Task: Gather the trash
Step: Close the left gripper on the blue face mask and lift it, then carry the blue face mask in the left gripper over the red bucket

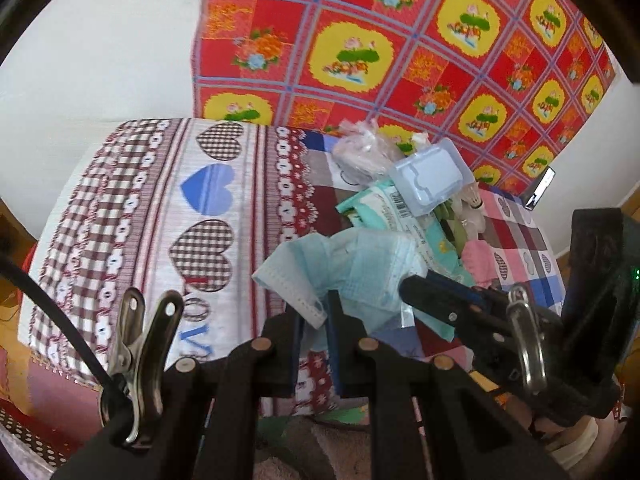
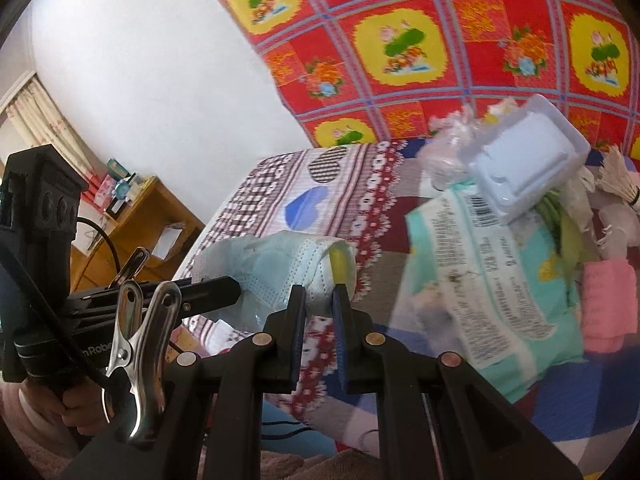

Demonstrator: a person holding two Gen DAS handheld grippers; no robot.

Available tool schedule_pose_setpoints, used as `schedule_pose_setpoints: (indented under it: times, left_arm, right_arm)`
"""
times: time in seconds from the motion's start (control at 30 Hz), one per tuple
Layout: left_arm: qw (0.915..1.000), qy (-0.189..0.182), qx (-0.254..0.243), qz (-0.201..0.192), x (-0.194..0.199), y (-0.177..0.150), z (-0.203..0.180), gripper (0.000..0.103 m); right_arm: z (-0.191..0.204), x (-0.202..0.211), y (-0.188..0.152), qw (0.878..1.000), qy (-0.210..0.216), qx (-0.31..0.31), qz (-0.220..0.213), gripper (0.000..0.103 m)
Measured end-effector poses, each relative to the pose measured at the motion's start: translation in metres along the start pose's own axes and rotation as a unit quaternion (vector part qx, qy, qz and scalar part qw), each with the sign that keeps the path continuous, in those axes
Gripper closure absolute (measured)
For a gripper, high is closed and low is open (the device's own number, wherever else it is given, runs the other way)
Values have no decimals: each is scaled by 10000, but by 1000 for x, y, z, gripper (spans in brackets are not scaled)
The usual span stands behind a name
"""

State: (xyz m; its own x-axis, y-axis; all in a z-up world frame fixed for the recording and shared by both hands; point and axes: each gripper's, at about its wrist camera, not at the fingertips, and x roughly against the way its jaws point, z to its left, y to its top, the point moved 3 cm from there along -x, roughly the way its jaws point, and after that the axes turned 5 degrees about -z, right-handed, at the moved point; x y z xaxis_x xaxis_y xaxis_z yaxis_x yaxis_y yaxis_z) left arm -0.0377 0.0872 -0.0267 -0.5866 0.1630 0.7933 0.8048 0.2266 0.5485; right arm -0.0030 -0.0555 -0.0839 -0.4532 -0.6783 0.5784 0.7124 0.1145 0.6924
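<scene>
Fingers of both downward-tilted grippers, left (image 1: 316, 314) and right (image 2: 320, 300), pinching one face mask (image 1: 352, 268).

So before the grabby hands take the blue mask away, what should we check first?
1. Left gripper pinching the mask: ok, jaws closed on one edge.
2. Right gripper pinching the mask too: ok, it grips the other end.
3. Mask lifted clear of the pile: ok, it looks held above the bedspread.
4. Wipes packet not caught on the mask: ok, it sits apart.
5. Plastic box steady on the pile: cannot tell, it sits tilted.
6. Trash bin in reach: cannot tell, none is in view.
</scene>
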Motion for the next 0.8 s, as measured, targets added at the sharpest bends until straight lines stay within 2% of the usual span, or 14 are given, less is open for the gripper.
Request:
schedule_pose_setpoints:
  times: [0.8]
  left_arm:
    - [9986,139,198,-463,83,-25,118,91]
  right_arm:
    - [135,-33,-13,9984,98,538,-166,89]
